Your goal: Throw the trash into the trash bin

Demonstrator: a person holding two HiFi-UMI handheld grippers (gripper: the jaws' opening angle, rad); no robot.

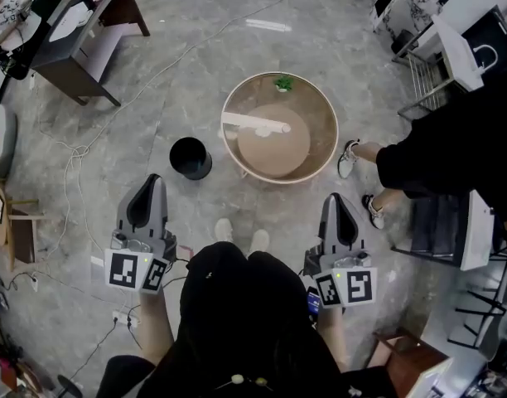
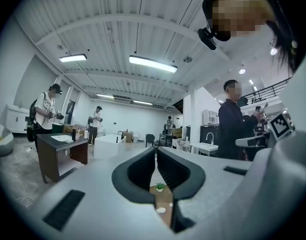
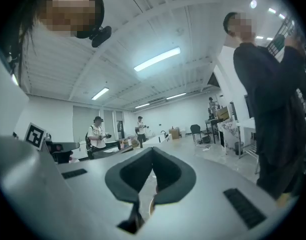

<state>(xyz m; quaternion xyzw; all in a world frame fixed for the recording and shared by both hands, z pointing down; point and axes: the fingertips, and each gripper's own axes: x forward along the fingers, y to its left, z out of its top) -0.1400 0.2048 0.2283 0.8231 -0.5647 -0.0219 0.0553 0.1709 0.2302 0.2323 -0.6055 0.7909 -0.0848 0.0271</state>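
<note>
A black trash bin (image 1: 190, 157) stands on the floor just left of a round, rimmed wooden table (image 1: 318, 152). On the table lie a long white strip (image 1: 253, 123) with a small white scrap beside it, and a little green plant (image 1: 283, 82) at the far rim. My left gripper (image 1: 152, 181) is held level near my body, short of the bin, shut and empty. My right gripper (image 1: 336, 199) is level too, short of the table, shut and empty. In the left gripper view the jaws (image 2: 156, 151) meet, with the plant (image 2: 159, 187) below them. The right gripper (image 3: 152, 151) is likewise shut.
A person in black (image 1: 452, 152) stands right of the table, white shoes (image 1: 350, 157) near its rim. A dark desk (image 1: 79, 48) sits at the far left, a cable (image 1: 71, 152) trails over the floor, and racks and chairs (image 1: 452, 230) crowd the right side.
</note>
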